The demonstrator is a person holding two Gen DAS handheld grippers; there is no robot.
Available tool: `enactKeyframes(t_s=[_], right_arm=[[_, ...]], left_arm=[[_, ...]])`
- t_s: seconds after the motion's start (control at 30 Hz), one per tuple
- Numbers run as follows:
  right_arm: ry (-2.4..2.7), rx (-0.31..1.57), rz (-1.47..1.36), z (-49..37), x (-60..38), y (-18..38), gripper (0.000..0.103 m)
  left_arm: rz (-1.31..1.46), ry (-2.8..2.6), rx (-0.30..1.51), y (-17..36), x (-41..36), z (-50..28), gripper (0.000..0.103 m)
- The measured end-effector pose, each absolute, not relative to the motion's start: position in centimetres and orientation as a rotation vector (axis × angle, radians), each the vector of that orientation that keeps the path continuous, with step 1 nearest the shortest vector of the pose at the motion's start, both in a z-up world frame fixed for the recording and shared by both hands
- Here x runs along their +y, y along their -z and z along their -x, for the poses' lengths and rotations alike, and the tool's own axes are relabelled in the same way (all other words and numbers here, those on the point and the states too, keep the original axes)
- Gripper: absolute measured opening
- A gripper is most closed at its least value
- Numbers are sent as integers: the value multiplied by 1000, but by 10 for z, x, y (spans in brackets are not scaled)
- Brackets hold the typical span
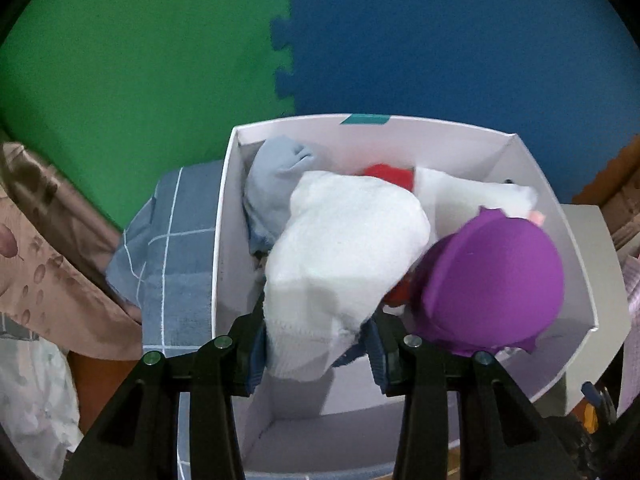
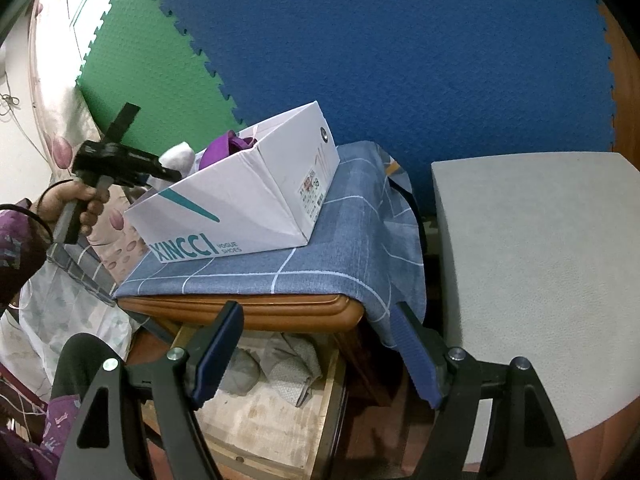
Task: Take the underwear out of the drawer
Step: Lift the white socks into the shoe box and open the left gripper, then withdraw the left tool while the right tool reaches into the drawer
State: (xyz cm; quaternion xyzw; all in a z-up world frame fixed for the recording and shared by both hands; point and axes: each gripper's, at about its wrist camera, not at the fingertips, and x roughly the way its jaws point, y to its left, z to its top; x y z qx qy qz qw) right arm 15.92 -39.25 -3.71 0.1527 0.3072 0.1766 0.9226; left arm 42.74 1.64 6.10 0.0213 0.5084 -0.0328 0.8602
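Two claws: our left gripper (image 1: 316, 340) pinches white underwear (image 1: 344, 248), soft and bunched, over the box (image 1: 224, 208); our right gripper (image 2: 316, 356) gapes above the drawer (image 2: 276, 412).

I'm in a home bedroom: floral curtain (image 2: 52, 92) to my left, wooden nightstand (image 2: 248, 312) ahead under checked cloth (image 2: 340, 240), foam puzzle mats (image 2: 360, 40) on the wall behind.
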Motion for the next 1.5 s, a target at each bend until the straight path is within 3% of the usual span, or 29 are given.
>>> enactKeyframes(t_s=[0.5,0.67,0.8,0.87,0.97,1.23,1.5], right_arm=[[-364,638,-300,-160,-389,37,78],[-362,637,-295,-160,-389,37,78],[-366,641,-258,-159,-383,38,78],[-370,643,-237,-159,-380,38,78],[-385,651,-208,-159,-373,38,78],[-508,739,30,-152,-315,46,78],[-623,920,303,-164,-225,89,78]], left_arm=[[-151,23,1050,-51,6,-435,48],[-158,16,958,-68,4,-425,65],[-128,17,797,-97,11,-396,72],[-104,20,702,-111,18,-370,89],[-42,27,599,-121,37,-327,98],[72,-30,685,-62,117,-238,99],[215,-147,697,-7,176,-182,99]])
